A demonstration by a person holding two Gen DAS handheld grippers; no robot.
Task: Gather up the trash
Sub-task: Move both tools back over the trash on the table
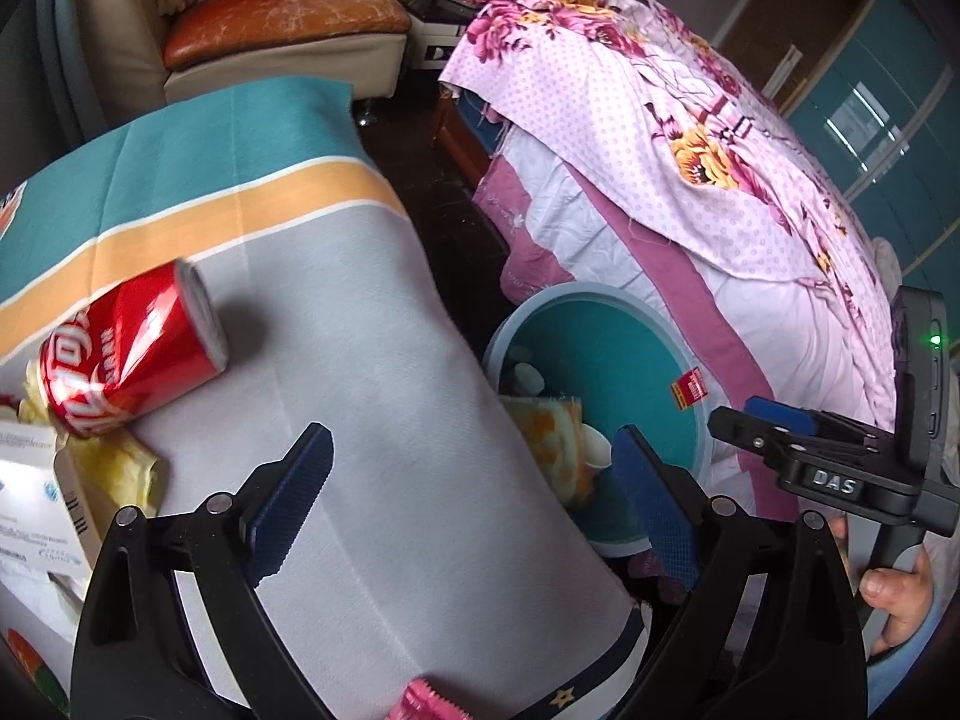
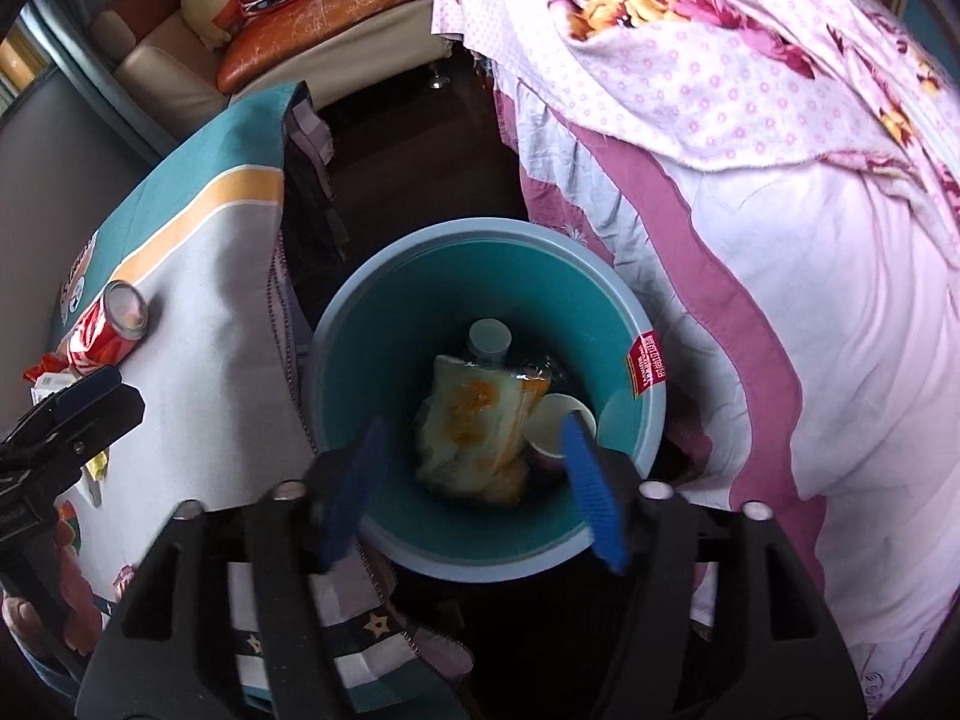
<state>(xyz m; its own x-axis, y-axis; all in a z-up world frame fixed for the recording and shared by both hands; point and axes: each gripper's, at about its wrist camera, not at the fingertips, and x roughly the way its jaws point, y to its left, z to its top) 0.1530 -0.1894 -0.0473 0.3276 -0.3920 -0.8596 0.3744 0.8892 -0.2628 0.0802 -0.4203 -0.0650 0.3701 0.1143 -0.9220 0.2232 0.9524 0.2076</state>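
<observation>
A red cola can point(image 1: 132, 348) lies on its side on the table's grey, orange and teal cloth point(image 1: 372, 360), with a crumpled yellow wrapper point(image 1: 120, 462) and a white carton point(image 1: 36, 504) beside it. My left gripper point(image 1: 474, 450) hangs open and empty over the cloth's right edge, right of the can. My right gripper point(image 2: 474, 426) is open above the teal bin point(image 2: 420, 252) on the floor, and nothing touches its pads. Down in the bin lie a yellow-orange wrapper point(image 2: 468, 420), a paper cup point(image 2: 555, 414) and a white-capped bottle point(image 2: 489, 336). The can point(image 2: 108, 330) also shows from the right wrist.
A bed with a pink floral quilt point(image 2: 780, 120) hems the bin in on the right. A strip of dark floor point(image 2: 420, 138) runs between table and bed toward a sofa point(image 1: 270, 24). A pink ribbed thing point(image 1: 420, 702) lies at the table's near edge.
</observation>
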